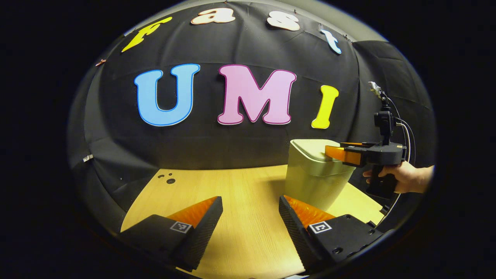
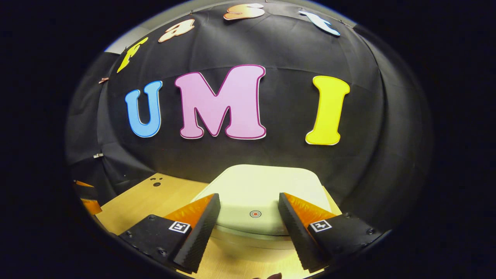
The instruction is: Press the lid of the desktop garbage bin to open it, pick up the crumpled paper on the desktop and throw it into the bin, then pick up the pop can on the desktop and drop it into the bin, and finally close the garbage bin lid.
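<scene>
Bin with its lid down stands on the desk's right side, directly under the right gripper, whose jaws gape empty over the lid's button, while the left gripper, also wide and empty, hangs farther off.

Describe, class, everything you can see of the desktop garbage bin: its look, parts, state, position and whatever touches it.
The garbage bin is pale, cream-green and plastic-looking, with rounded corners and slightly tapering walls. It stands upright on the wooden desktop near the black cloth wall. Its flat lid is shut and carries a small red ring mark near the front edge. The right claw hangs open just above the lid; whether it touches is unclear.
</scene>
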Demonstrator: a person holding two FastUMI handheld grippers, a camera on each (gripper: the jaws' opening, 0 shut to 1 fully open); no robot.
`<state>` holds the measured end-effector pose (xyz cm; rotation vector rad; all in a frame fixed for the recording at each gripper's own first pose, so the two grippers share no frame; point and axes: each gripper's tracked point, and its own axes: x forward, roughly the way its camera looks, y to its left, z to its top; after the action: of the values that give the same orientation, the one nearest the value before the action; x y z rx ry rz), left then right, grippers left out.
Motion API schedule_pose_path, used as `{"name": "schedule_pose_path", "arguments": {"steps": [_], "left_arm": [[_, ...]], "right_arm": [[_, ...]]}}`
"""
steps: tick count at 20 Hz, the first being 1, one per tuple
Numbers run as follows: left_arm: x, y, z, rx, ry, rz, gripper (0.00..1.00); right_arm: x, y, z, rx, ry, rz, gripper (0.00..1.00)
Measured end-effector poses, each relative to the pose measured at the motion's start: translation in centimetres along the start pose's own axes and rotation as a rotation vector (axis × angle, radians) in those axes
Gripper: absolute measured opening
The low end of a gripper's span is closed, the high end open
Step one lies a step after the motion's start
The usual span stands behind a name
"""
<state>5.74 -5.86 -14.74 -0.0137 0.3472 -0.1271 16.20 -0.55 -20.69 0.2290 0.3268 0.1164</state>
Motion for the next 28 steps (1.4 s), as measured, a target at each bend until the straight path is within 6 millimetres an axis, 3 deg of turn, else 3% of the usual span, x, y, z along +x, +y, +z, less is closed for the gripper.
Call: {"name": "schedule_pose_path", "arguments": {"steps": [7,16,20,28], "left_arm": [[-0.3,0.0,-0.3,-0.009,0.001,0.007,0.94],[-1.0,-0.1,0.5,-0.002,-0.023,-0.007,0.94],[-1.5,0.0,0.9,0.003,-0.039,-0.024,0.94],[-2.6,0.3,1.1,0.005,-0.069,-0.064,0.94]], "right_arm": [[-0.1,0.0,-1.1,0.021,0.010,0.023,0.98],[-1.7,0.2,2.0,0.020,-0.101,0.020,0.95],[-3.9,1.7,2.7,0.025,-0.110,0.039,0.95],[-10.3,6.1,4.1,0.025,-0.151,0.080,0.95]]}}
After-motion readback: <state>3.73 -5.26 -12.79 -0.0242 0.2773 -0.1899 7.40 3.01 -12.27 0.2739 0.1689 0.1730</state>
